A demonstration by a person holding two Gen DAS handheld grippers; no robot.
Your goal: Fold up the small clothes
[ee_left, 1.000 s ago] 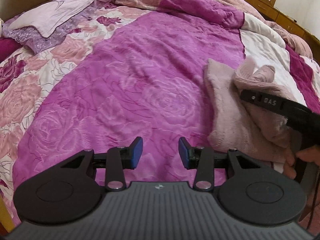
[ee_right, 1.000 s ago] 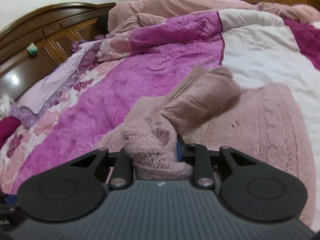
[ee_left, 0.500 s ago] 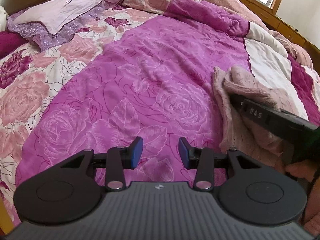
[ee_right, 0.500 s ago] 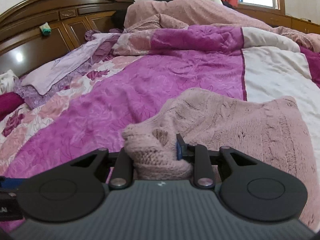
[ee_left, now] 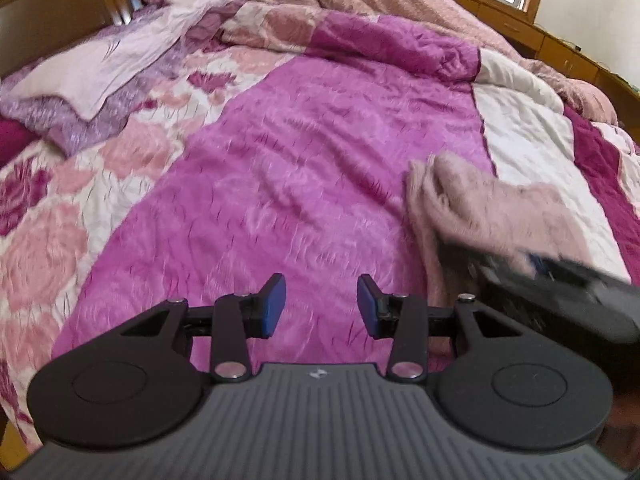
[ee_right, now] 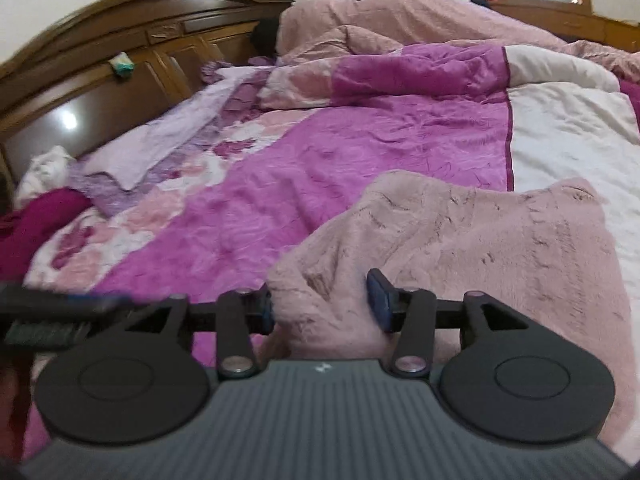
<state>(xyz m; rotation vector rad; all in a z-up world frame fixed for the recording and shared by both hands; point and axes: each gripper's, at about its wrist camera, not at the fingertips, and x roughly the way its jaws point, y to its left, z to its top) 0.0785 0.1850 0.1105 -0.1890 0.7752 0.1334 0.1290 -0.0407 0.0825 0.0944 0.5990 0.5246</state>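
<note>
A dusty pink knitted garment (ee_right: 480,240) lies folded over on the magenta quilt (ee_right: 320,180); it also shows at the right of the left wrist view (ee_left: 500,208). My right gripper (ee_right: 322,300) is open, its fingers spread on either side of the garment's near edge, which lies loose between them. My left gripper (ee_left: 320,304) is open and empty over bare quilt (ee_left: 300,180), to the left of the garment. The right gripper's body shows blurred in the left wrist view (ee_left: 560,292).
A wooden headboard (ee_right: 120,60) stands at the far left. A lilac pillowcase (ee_left: 100,72) and a crumpled pink blanket (ee_right: 400,20) lie at the head of the bed. A white quilt panel (ee_right: 568,140) lies beyond the garment.
My right gripper has opened and let go of the bunched knit fabric it held; the garment now lies flatter. My left gripper has stayed open and drifted slightly forward.
</note>
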